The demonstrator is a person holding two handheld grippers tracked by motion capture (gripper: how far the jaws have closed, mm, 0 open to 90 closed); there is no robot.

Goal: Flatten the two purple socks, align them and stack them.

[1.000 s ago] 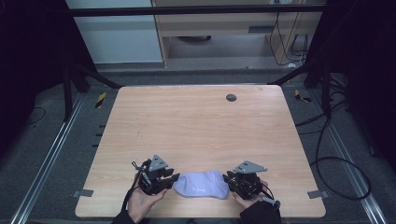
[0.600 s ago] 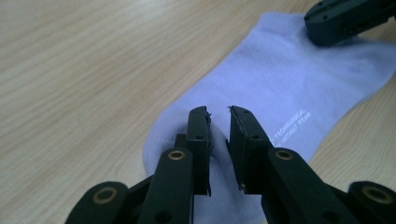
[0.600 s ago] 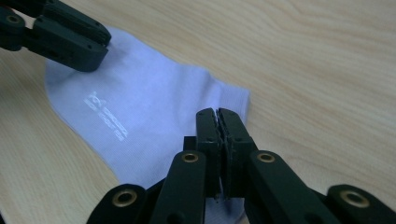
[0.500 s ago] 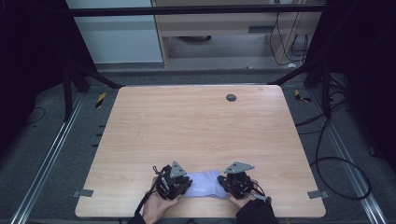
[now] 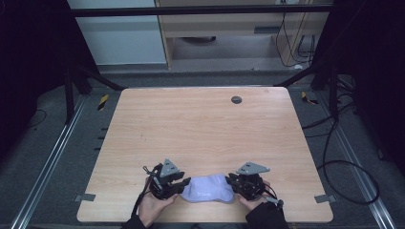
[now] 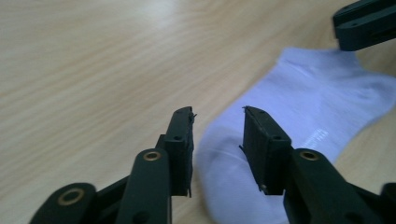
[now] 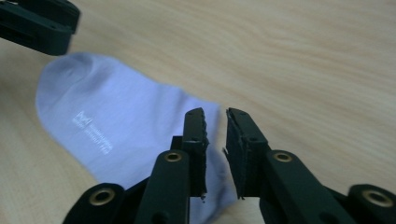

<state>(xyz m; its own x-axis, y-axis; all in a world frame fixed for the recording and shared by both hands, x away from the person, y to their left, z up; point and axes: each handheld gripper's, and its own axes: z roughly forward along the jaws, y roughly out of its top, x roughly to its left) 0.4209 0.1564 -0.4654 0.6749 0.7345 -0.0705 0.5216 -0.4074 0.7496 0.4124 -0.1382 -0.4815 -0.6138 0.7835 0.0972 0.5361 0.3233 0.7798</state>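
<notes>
Since the sock (image 5: 209, 189) lies flat near the front edge of the table (image 5: 200, 129), one gripper sits at each end of it, as if to smooth it or take hold of both ends at once; the left gripper (image 5: 177, 187) stands at the sock's left end, and in the left gripper view its jaws have just been opening, parted now over that end with the cloth below the gap and no pad pressing on it; the right gripper (image 5: 232, 183) stands at the other end, its jaws likewise just opening, a narrow gap showing between them in the right gripper view above the sock's edge, nothing pinched; the sock rests on the wood, held by neither; counted: one sock, two grippers, one table, one dark round hole (image 5: 236, 99) far back
</notes>
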